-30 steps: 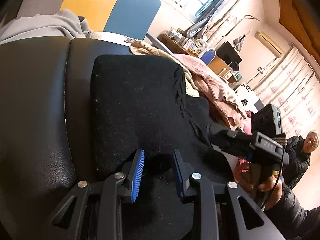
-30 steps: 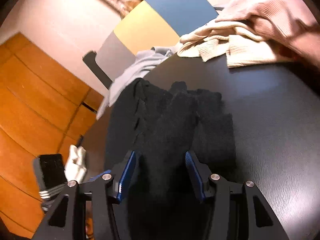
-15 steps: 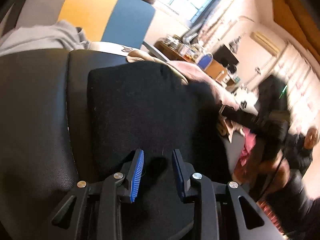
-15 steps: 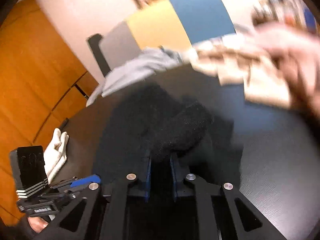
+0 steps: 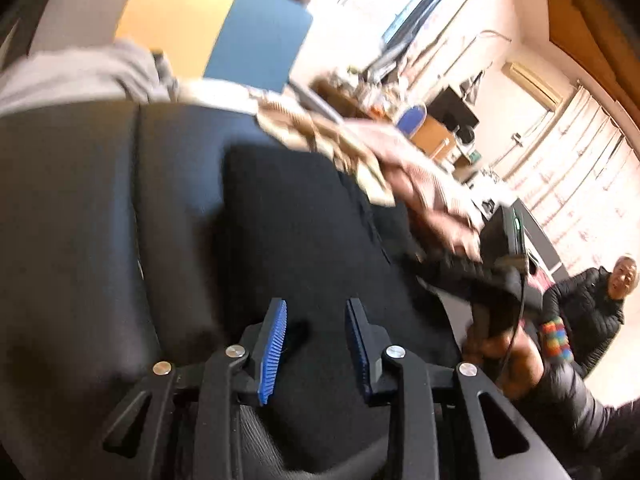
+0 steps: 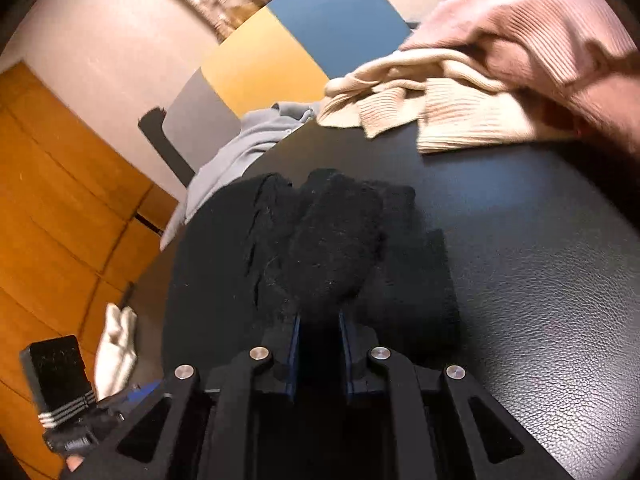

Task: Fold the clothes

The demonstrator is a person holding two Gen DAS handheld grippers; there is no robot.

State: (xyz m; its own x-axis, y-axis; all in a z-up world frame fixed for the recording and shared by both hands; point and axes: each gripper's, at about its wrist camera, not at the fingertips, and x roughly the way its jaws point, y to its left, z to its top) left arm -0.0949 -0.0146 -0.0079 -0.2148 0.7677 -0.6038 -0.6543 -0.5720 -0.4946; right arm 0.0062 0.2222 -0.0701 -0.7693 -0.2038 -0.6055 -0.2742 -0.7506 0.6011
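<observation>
Since a second ago the right claw [image 6: 318, 322] has gone from spread wide over the black sweater [image 6: 320, 248] to pinched down narrow on a bunched-up fold of it, and that fold now sticks up as a lump right in front of the fingers. Left claw [image 5: 316, 312] hasn't really changed its gap, and the whole left view has gone blurrier.

Right now the black sweater [image 5: 304, 240] lies flat on the dark leathery tabletop [image 6: 540, 280], with the left claw hovering low over its near edge, blue pads [image 5: 274, 344] parted with nothing between them. Can't tell if the tips touch the fabric.

In the left view you can see the right claw's body off to the right, gripped in a hand, at the sweater's far side.

Rest of the pile: a cream knit [image 6: 432, 108] and a pink ribbed knit [image 6: 532, 28] sit together at the far side of the tabletop, well apart from the black one. A grey garment [image 6: 244, 148] hangs over the tabletop's edge beside a grey, yellow and blue panel [image 6: 280, 60]. A white glove [image 6: 116, 344] shows at the lower left of the right view. Someone in a dark puffer jacket [image 5: 592, 320] sits in the background.
</observation>
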